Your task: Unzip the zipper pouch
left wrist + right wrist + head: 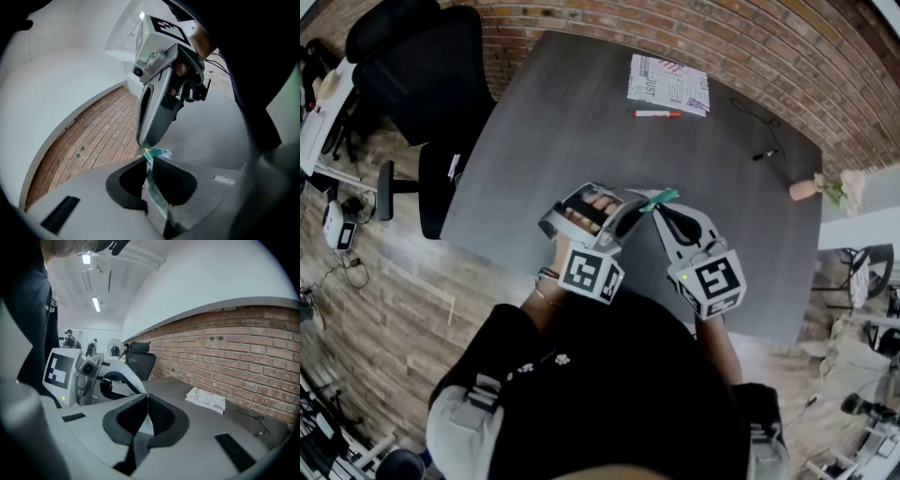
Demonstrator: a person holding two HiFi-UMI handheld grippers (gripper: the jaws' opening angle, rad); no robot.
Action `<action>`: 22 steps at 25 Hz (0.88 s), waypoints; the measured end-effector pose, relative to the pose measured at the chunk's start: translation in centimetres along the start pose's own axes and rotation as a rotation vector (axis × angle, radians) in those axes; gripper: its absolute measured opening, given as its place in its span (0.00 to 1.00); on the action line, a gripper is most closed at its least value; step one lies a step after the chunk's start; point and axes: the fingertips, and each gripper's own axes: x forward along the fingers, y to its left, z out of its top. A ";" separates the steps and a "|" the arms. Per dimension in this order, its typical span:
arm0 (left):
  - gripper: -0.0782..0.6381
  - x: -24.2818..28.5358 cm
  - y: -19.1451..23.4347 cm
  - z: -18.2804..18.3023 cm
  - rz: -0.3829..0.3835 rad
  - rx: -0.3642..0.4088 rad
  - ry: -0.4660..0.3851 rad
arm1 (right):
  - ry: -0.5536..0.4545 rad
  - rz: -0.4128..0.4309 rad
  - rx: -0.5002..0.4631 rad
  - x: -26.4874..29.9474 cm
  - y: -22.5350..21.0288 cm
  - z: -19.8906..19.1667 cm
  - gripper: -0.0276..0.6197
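Note:
Above the near edge of the dark table, both grippers meet tip to tip. The teal zipper pouch hangs between them as a thin strip. In the left gripper view the pouch stands edge-on between the pads, and my left gripper is shut on it. The right gripper comes down from above, its tips pinched on the pouch's top edge. The zipper pull is too small to make out. In the right gripper view my right gripper shows its pads pressed together, and the pouch is hidden.
A printed sheet and a red marker lie at the table's far side, with a black pen to the right. A pink object sits at the right edge. A black office chair stands to the left.

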 end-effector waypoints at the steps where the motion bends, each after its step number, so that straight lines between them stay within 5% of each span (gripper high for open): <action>1: 0.15 0.0 0.0 0.0 -0.002 -0.001 0.000 | 0.001 -0.005 -0.006 0.0 -0.1 0.0 0.05; 22: 0.15 -0.3 0.4 0.7 0.007 -0.046 -0.035 | 0.064 -0.091 0.012 -1.0 -1.6 -0.4 0.05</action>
